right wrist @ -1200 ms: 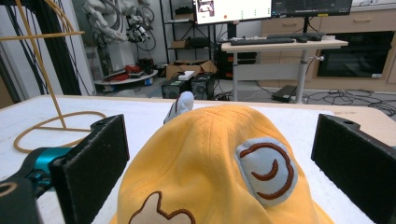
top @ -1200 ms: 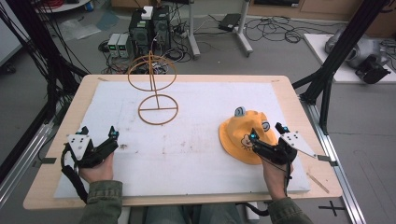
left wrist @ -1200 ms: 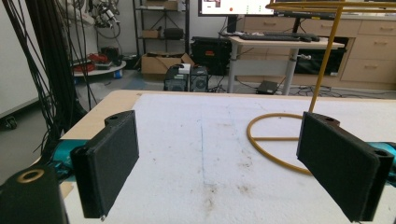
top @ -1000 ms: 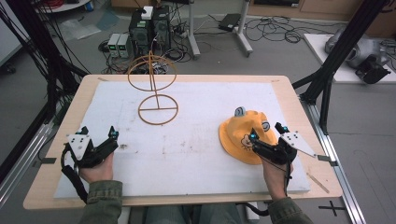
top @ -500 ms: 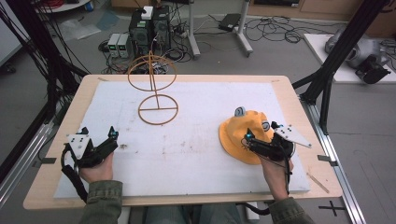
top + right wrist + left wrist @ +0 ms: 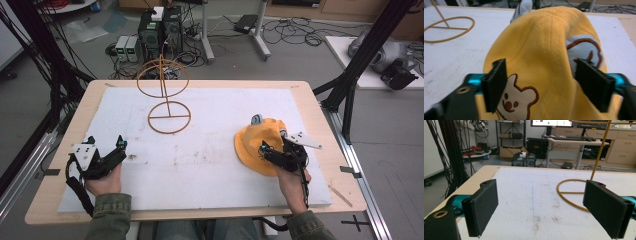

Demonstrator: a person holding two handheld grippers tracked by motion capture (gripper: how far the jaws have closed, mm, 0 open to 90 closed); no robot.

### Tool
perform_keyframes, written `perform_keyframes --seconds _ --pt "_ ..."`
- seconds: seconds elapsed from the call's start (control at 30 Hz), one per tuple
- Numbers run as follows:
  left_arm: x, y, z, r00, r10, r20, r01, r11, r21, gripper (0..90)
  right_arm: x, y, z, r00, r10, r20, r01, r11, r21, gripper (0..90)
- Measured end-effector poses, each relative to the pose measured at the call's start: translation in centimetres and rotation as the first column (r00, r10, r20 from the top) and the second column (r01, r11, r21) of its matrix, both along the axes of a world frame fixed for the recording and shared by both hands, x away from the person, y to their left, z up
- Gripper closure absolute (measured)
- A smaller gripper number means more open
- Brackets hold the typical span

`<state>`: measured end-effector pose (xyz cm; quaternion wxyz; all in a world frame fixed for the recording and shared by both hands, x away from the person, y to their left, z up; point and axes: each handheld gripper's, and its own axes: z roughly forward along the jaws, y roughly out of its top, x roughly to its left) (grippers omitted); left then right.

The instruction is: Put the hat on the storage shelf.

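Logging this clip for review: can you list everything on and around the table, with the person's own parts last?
Cap: one, yellow with bear embroidery, right side of the board.
Wire hat stand: one, yellow-orange, far left-centre.
Foam board: one, white, covering the wooden table.
Computer towers: two, black, floor beyond the table.
Left gripper: black jaws open, near left, holding nothing.
Right gripper: jaws open around the cap's crown.

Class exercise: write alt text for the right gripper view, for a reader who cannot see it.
A yellow cap with an embroidered bear face sits between the two open black jaws of the right hand-held gripper, which stand on either side of its crown. Behind it, on the white table cover, lies the round base of a yellow wire stand.
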<state>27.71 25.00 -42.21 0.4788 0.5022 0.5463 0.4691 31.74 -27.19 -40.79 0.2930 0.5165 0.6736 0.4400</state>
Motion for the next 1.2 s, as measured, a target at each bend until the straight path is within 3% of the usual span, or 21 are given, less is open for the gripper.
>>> perform_keyframes --seconds 0.07,0.13,0.3,0.73,0.93,1.1,1.13,1.2 --pt "0.0 -0.1 0.0 1.0 -0.007 -0.001 0.007 1.0 -0.001 13.2 0.2 -0.2 0.0 0.9998 -0.011 -0.018 0.011 1.0 0.02 46.1" --pt "0.0 -0.1 0.0 0.9999 -0.012 0.003 0.012 0.9999 -0.001 13.2 0.2 -0.3 -0.1 0.9996 -0.022 -0.02 0.022 1.0 0.01 60.5" --pt "0.0 -0.3 0.0 0.9999 -0.015 0.002 0.015 0.9999 0.006 13.2 0.1 -0.6 -0.2 0.9978 -0.061 -0.026 0.062 0.998 0.023 86.3" --pt "0.0 -0.4 0.0 0.9998 -0.019 0.002 0.019 0.9998 0.009 13.2 -0.1 -0.3 -0.1 0.997 -0.077 -0.009 0.077 0.997 0.02 88.3" --pt "-0.1 -0.4 0.1 0.9998 -0.015 0.016 0.014 0.9997 0.018 13.7 -0.2 -0.4 -0.1 0.9971 -0.076 -0.001 0.076 0.996 0.045 88.3" --pt "-0.1 -0.4 0.0 0.9998 -0.016 0.015 0.016 0.9998 0.014 13.7 -0.9 -0.1 0.5 0.9931 -0.08 0.086 0.076 0.996 0.042 88.4" --pt "-0.1 -0.4 0.0 0.9998 -0.016 0.015 0.016 0.9998 0.015 13.7 -0.9 -0.1 0.5 0.9931 -0.08 0.086 0.076 0.996 0.042 88.4" --pt "0.0 -0.3 0.0 0.9998 -0.014 0.012 0.014 0.9998 0.016 13.7 -1.3 0.1 0.9 0.983 -0.081 0.165 0.074 0.996 0.05 88.4"
